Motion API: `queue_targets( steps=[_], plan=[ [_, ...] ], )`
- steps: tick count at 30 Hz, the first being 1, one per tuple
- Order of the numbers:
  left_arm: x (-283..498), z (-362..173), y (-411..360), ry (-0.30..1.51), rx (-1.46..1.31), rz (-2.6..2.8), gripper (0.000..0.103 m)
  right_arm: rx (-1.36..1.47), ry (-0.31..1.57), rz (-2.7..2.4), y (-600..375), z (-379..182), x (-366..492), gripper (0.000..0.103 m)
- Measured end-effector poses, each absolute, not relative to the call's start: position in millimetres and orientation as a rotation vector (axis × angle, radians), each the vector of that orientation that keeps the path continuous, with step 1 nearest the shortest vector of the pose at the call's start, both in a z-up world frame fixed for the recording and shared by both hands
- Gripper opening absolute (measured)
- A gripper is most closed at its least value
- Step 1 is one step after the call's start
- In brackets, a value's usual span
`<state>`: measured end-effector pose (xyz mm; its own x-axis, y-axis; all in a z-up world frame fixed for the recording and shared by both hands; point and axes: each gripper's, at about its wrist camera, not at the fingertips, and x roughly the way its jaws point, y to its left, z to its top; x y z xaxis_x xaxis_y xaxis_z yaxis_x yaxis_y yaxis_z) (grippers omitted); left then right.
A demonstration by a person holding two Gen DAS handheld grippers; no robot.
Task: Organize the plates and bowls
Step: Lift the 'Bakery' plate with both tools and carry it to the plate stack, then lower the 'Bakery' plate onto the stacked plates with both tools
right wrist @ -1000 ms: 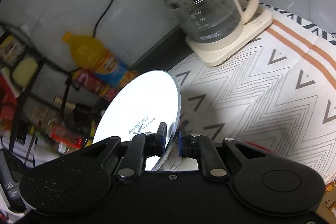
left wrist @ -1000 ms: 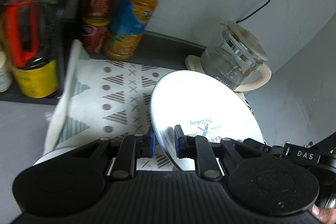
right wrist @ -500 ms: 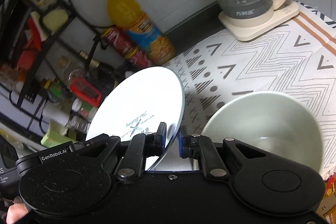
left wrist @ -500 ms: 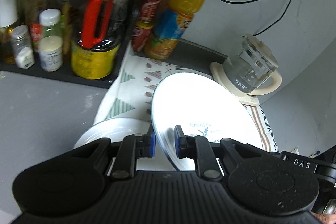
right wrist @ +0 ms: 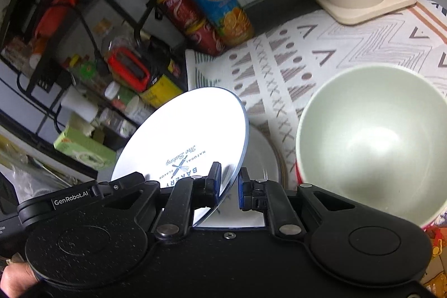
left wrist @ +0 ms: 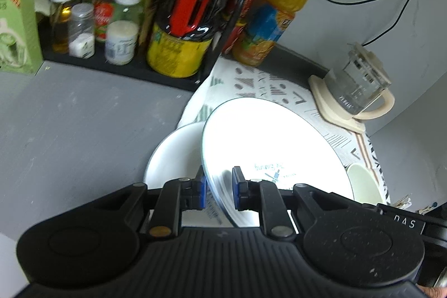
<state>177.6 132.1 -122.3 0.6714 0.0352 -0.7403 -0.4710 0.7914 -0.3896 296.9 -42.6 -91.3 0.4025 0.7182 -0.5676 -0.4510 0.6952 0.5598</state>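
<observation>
A white plate with a blue bakery print (left wrist: 273,141) (right wrist: 184,130) hangs tilted above the table, held by opposite edges. My left gripper (left wrist: 218,190) is shut on its near rim, and my right gripper (right wrist: 228,186) is shut on the other side. Under it, a second white plate (left wrist: 176,155) (right wrist: 261,155) lies flat on the patterned cloth (right wrist: 307,52). A pale green bowl (right wrist: 374,141) (left wrist: 363,183) stands upright to the right of that plate, close to my right gripper.
A black rack (left wrist: 125,69) with jars, bottles and a yellow tin lines the back left. An orange juice bottle (left wrist: 276,16) and red cans stand by the wall. A glass kettle (left wrist: 354,85) on its cream base sits at the back right. A green box (left wrist: 16,24) is far left.
Both grippers have drawn back and leftward with the plate still held between them. The lower white plate and the green bowl have come into view beneath.
</observation>
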Motion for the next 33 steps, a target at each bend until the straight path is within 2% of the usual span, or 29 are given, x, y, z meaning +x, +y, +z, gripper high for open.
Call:
queue_targets(
  steps=[13, 33],
  plan=[
    [161.9, -162.1, 127.6, 0.897, -0.590, 0.307, 0.016, 0.226, 0.923, 0.711, -30.8, -115.3, 275.9, 0.012],
    [179.1, -188.9, 133.8, 0.964, -0.575, 0.281, 0.016, 0.103, 0.993, 0.635, -4.0, -132.7, 282.9, 0.012]
  ],
)
